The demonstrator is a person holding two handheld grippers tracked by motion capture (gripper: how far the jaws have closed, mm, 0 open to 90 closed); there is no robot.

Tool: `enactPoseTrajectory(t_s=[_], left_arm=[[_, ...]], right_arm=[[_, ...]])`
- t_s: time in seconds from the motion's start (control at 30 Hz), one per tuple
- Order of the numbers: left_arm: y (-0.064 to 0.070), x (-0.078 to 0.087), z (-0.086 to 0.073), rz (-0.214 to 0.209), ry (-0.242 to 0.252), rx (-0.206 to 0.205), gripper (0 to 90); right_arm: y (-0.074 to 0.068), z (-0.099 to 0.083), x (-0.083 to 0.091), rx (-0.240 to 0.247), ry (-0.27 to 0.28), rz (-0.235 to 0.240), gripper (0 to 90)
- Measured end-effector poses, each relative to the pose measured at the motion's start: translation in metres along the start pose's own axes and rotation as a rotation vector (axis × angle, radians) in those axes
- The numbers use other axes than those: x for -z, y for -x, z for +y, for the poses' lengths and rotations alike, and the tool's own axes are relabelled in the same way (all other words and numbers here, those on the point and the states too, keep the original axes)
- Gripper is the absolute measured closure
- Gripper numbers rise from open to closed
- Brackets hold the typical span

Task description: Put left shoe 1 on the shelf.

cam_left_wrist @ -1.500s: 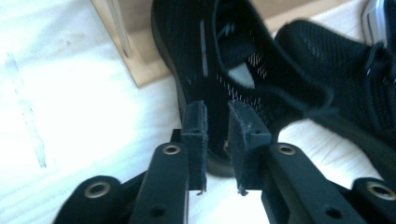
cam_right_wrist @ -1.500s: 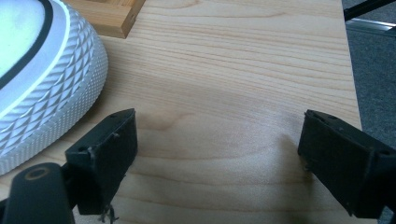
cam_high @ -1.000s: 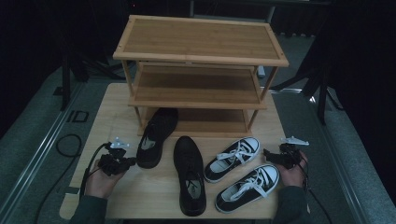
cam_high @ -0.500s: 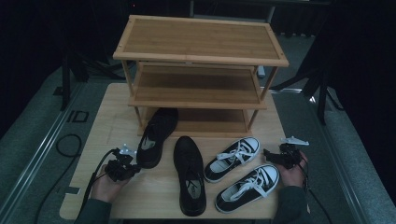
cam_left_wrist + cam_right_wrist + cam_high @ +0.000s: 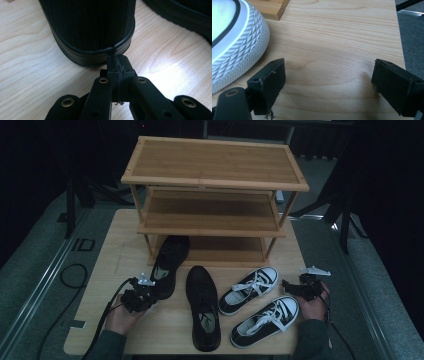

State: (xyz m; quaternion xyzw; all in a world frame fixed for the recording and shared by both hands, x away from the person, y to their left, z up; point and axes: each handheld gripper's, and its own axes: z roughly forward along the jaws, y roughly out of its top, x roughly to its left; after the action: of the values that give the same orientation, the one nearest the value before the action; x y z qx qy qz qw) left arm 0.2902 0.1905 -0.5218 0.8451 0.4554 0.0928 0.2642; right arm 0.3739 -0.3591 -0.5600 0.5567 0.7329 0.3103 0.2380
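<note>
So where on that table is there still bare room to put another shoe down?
Bare wood lies left of the black leather shoe, along the wooden table's left edge, and right of the black-and-white canvas sneakers. The three-tier bamboo rack's upper shelves are bare. The middle front, between the hand-held grippers, is crowded with shoes.

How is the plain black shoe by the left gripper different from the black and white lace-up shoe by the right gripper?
The plain black leather shoe is dark all over, while the black canvas sneaker with white laces has a white toe cap and sole. The black leather shoe's toe reaches under the bamboo shoe rack; the sneaker lies wholly in front of it. The shut left gripper meets the leather shoe's heel; the open right gripper holds nothing. Both shoes rest on the wooden table.
</note>
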Motion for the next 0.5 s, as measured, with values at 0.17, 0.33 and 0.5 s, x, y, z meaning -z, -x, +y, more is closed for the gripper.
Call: enactPoseTrajectory(t_s=[0.17,0.33,0.5], left_arm=[[0.003,-0.001,0.006,-0.015,0.018,-0.008,89.6],[0.007,-0.005,0.017,-0.023,0.031,-0.016,89.7],[0.008,-0.01,0.025,-0.033,0.044,-0.014,89.7]], right_arm=[[0.0,0.0,0.0,0.0,0.0,0.0,11.8],[0.0,0.0,0.0,0.0,0.0,0.0,11.8],[0.0,0.0,0.0,0.0,0.0,0.0,11.8]])
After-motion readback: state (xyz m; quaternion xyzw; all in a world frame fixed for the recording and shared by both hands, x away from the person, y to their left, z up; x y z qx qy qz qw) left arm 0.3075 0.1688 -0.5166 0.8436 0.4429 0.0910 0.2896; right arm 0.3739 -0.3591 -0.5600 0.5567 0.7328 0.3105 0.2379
